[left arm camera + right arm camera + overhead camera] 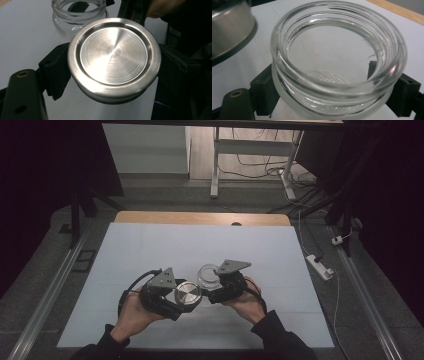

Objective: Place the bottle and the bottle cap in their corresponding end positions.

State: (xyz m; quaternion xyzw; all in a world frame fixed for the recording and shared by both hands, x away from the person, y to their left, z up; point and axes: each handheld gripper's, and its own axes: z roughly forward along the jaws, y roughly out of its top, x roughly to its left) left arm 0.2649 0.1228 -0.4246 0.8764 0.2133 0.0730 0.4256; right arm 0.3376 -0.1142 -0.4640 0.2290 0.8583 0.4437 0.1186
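Note:
A round brushed-steel lid (113, 55) is clamped by its rim between the black jaws of my left gripper (113, 67); from above the lid (187, 294) faces up beside the left gripper (172, 300). My right gripper (337, 90) is shut on an empty clear glass jar (337, 57), its two pads pressing the jar's sides below the threaded mouth. In the high view the jar (208, 275) sits just right of the lid, held by the right gripper (220, 287). Lid and jar are close together but apart. The jar's open mouth (78, 7) shows beyond the lid.
Both hands hover over a white mat (150, 250) on a wooden table (200, 217), near its front middle. Beyond the table a desk frame (216, 165) and cables lie on the floor; a power strip (320, 266) sits off the right edge.

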